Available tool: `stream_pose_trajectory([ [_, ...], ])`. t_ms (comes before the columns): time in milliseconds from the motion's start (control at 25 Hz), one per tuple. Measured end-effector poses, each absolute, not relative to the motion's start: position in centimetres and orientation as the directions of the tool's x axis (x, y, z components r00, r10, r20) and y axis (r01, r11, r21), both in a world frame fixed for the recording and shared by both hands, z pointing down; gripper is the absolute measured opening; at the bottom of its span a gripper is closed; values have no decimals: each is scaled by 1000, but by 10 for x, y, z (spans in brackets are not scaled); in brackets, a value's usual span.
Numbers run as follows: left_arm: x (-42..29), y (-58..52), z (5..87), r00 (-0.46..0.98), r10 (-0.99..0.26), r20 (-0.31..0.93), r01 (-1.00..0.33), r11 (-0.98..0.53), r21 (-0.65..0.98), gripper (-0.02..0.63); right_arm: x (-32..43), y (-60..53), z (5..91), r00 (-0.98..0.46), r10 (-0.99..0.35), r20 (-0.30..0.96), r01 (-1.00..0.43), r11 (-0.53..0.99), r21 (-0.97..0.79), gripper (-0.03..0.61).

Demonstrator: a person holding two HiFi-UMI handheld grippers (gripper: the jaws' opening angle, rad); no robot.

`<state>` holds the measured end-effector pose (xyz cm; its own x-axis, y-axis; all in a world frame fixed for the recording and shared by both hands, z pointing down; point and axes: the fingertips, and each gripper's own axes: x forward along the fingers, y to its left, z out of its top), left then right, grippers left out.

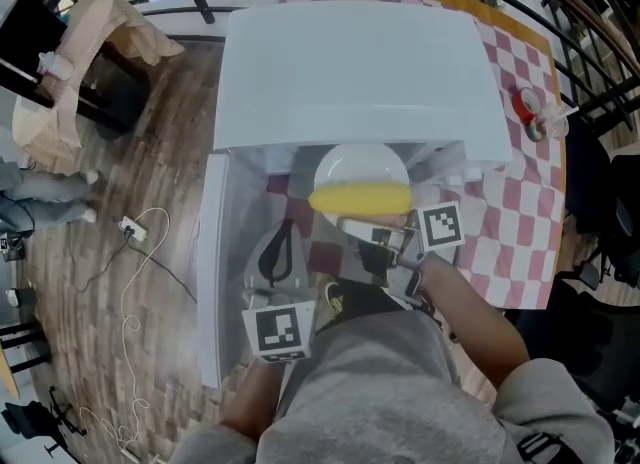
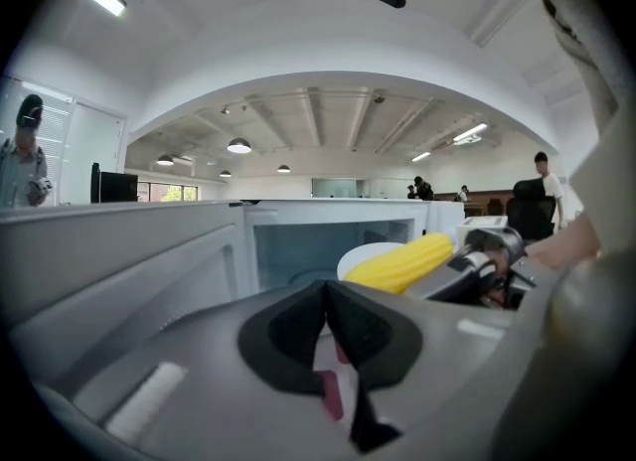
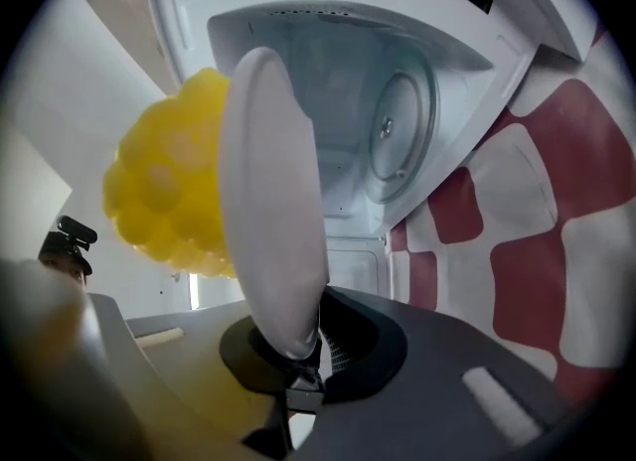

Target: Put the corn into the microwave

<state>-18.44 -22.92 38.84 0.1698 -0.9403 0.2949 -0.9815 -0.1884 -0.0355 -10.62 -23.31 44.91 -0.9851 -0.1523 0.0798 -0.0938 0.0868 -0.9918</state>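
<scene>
A yellow corn cob (image 1: 362, 196) lies on a white plate (image 1: 360, 167), just in front of the open white microwave (image 1: 360, 72). My right gripper (image 1: 378, 232) is shut on the plate's near rim and holds it level. In the right gripper view the plate (image 3: 273, 201) stands edge-on between the jaws (image 3: 298, 370), with the corn (image 3: 169, 201) to its left and the microwave cavity (image 3: 378, 131) ahead. My left gripper (image 1: 280, 254) hangs shut and empty beside the open door (image 1: 210, 272). The left gripper view has the corn (image 2: 402, 262) right of my shut jaws (image 2: 328, 345).
The microwave stands on a red-and-white checked tablecloth (image 1: 520, 222); a red-and-white roll (image 1: 530, 112) lies on it at the right. The glass turntable (image 3: 397, 121) shows inside the cavity. A cable (image 1: 135, 282) trails on the wooden floor at the left.
</scene>
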Motion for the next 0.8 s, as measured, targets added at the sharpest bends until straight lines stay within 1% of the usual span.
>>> stream_pose_trajectory([
  [400, -194, -248, 401, 140, -929, 343, -987, -160, -31, 8, -122, -272, 475, -981, -173, 87, -97, 50, -994, 15],
  [800, -197, -263, 410, 135, -927, 351, -986, -159, -41, 8, -132, -300, 500, -974, -202, 104, -102, -21, -995, 18],
])
